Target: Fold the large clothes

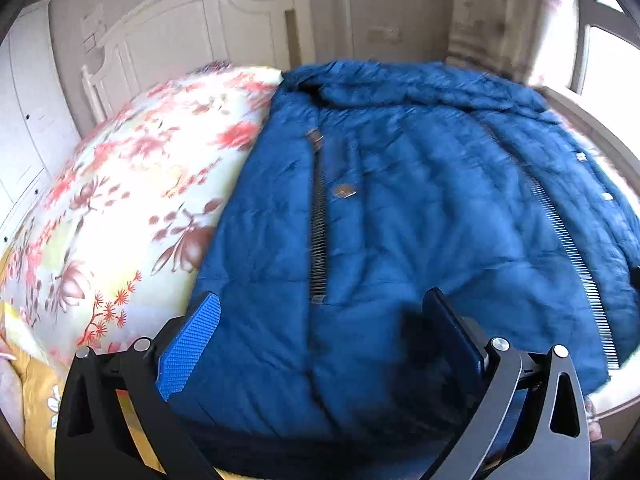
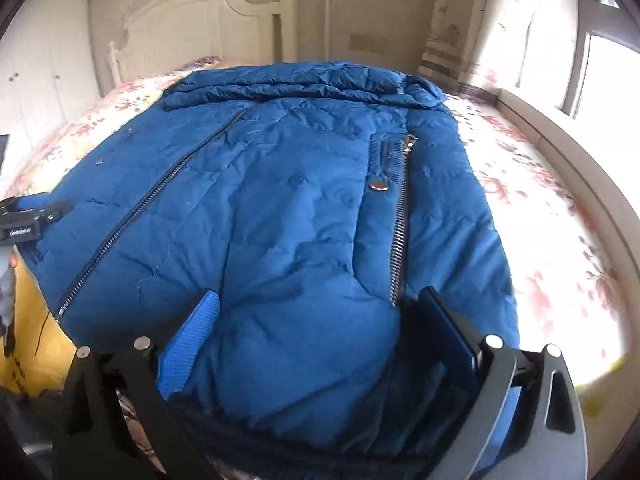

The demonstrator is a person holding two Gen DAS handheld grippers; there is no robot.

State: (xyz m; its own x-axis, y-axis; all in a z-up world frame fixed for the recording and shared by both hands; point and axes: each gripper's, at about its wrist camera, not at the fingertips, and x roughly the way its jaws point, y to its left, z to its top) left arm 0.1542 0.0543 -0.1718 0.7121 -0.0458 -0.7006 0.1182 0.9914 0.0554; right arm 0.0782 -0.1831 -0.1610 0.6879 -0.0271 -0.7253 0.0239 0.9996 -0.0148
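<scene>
1. The left gripper is hovering with jaws spread wide over the near hem of the blue padded jacket, clamping nothing.
2. The right gripper is likewise gaping over the jacket's near edge.
3. The jacket is lying flat on the floral bedspread, collar toward the far headboard.
4. Small writing is showing on a black device at left, too blurred to read.

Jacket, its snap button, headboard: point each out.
blue jacket [image 2: 288, 208]: right wrist view, quilted front panel.
snap button [image 2: 379, 187]: right wrist view, metal stud beside the pocket zipper.
headboard [image 1: 224, 20]: left wrist view, white panel behind the bed.
</scene>
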